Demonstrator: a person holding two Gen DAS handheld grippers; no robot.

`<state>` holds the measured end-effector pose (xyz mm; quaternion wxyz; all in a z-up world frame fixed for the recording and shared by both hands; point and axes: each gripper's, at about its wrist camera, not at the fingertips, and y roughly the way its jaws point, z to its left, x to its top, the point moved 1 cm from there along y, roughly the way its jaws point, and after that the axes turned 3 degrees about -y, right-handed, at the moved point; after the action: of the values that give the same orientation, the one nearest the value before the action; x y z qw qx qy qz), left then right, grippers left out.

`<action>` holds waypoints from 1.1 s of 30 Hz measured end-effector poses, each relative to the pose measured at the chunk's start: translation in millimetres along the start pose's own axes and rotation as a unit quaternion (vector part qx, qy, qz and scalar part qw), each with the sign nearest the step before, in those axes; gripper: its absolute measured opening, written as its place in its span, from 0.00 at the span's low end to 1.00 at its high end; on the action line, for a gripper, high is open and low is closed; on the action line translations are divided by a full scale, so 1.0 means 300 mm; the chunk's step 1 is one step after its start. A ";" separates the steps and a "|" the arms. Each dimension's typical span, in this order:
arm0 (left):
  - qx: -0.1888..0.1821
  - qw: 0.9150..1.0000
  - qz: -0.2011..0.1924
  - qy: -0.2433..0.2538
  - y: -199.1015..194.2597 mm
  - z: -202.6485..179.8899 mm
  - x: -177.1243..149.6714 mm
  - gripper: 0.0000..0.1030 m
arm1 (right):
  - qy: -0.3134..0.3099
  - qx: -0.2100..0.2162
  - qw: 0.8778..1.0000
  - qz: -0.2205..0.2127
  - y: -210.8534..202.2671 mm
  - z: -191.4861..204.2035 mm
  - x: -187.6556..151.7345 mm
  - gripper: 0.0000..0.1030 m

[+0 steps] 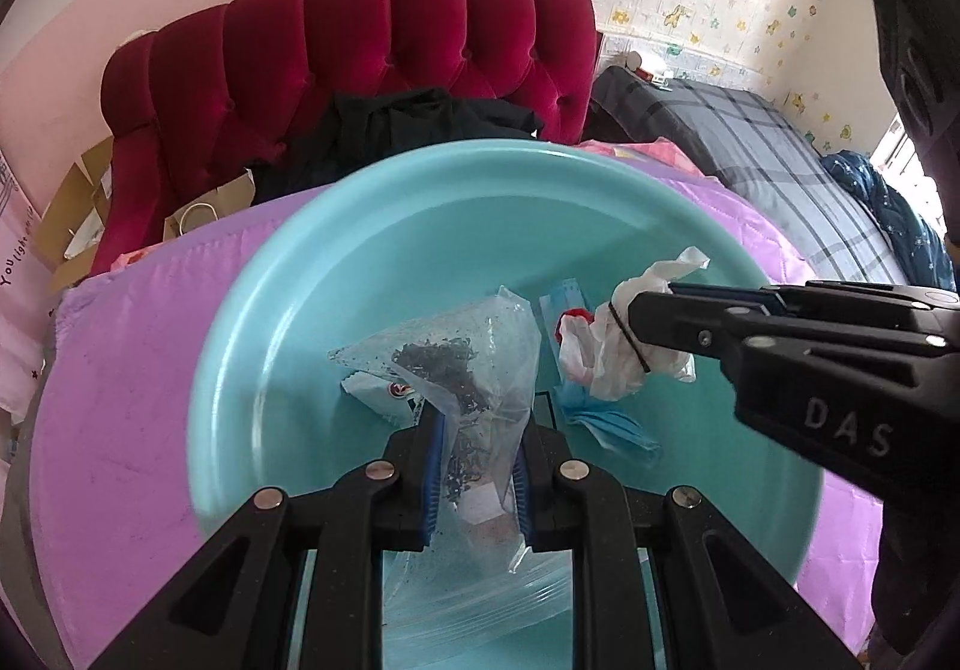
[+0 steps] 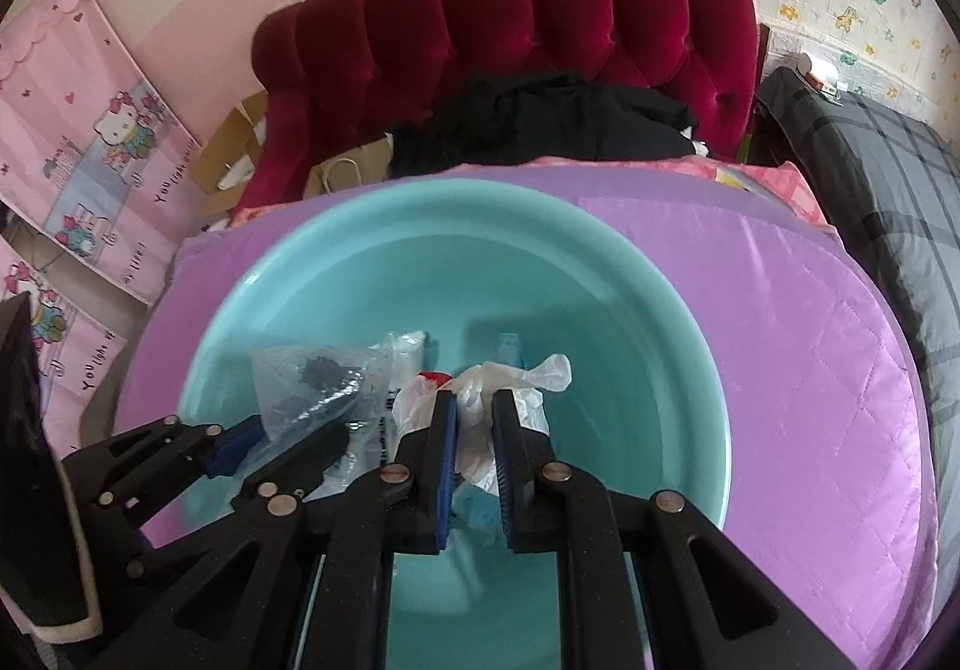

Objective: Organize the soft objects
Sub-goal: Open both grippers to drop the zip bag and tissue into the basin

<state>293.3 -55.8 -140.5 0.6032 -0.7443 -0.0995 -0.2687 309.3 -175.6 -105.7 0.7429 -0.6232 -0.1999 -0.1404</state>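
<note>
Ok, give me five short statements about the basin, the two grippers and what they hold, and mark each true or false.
1. The left gripper is shut on a clear bag of dark bits. True.
2. The right gripper holds a red cup. False: it grips a crumpled white plastic bag.
3. Both loads are over the teal basin. True.
4. The basin sits on bare wood. False: on a purple quilt.
5. The headboard is green. False: dark red.
</note>
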 end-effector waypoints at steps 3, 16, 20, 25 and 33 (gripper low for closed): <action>0.001 1.000 0.004 0.003 0.019 -0.004 0.002 0.21 | 0.002 0.001 1.000 0.007 0.024 -0.004 -0.004 0.13; 0.029 0.999 -0.023 -0.010 -0.025 0.002 0.003 1.00 | 0.003 -0.015 1.000 -0.010 -0.008 -0.006 0.000 0.63; 0.042 0.999 -0.022 -0.007 -0.044 -0.003 -0.016 1.00 | 0.009 -0.031 0.999 -0.014 -0.029 -0.011 -0.014 0.96; 0.057 0.998 -0.029 0.000 -0.080 -0.010 -0.045 1.00 | 0.004 -0.045 0.999 -0.018 -0.062 -0.001 -0.046 1.00; 0.066 0.997 -0.039 -0.003 -0.177 -0.011 -0.099 1.00 | -0.006 -0.047 0.998 -0.029 -0.158 0.023 -0.105 1.00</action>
<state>242.4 -40.3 -110.6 0.6396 -0.6993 -0.1476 -0.2830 259.1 -178.7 -78.4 0.7072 -0.6522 -0.2156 -0.1672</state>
